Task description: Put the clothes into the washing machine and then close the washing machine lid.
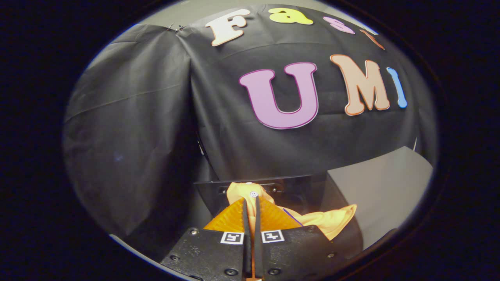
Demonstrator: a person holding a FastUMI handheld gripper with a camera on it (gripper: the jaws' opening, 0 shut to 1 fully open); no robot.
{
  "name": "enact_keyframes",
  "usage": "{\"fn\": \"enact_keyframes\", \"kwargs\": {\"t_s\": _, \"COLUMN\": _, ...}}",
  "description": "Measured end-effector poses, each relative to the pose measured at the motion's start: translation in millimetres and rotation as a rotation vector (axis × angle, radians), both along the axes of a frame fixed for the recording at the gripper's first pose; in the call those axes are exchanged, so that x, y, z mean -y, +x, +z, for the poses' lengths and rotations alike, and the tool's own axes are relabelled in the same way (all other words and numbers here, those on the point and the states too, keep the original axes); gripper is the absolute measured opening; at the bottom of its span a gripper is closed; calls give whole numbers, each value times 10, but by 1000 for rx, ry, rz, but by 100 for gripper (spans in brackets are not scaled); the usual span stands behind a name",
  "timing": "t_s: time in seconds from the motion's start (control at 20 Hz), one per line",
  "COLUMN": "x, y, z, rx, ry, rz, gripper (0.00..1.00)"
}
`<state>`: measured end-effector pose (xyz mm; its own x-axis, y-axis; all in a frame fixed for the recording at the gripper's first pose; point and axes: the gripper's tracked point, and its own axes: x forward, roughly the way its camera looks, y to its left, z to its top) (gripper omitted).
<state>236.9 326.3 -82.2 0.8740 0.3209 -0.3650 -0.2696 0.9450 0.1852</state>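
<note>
**Orange garment held aloft, machine lid just beyond**

The gripper (252, 203) has its fingers (245, 218) pressed nearly together, with a fold of the orange garment (332, 220) pinched between them. The cloth bunches up just past the fingertips, where a small pale button (254, 193) shows on it, and the rest trails off to the right and nearer, hanging loose in a pointed flap. Just beyond the cloth stands a dark, glossy panel (300, 191) with a straight top edge, which I take to be the raised lid of the washing machine; the tub opening itself I cannot make out. To the right lies a pale grey surface (383, 187), possibly the machine's top or a counter, and the black cloth wall (136, 117) closes off the far side.

By my reading, the garment is lifted and on its way to the tub, not yet dropped in.

The risks from here:
- The grip takes only a thin fold, so the cloth could slide out early if it is swung fast.
- The loose right-hand flap could drape over the tub's rim or the grey surface instead of falling inside, and then get caught when the lid comes down.
- The fingers are close to the upright panel; pushing further forward could knock it shut too soon.
</note>
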Motion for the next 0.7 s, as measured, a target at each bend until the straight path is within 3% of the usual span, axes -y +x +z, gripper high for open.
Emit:
{"fn": "enact_keyframes", "kwargs": {"t_s": 0.4, "x": -487, "y": -3, "z": -1124, "rx": -92, "ry": 4, "rz": 31, "gripper": 3}}
{"fn": "enact_keyframes", "kwargs": {"t_s": 0.7, "x": -397, "y": 1, "z": -1854, "rx": -127, "ry": -20, "rz": -29, "gripper": 3}}
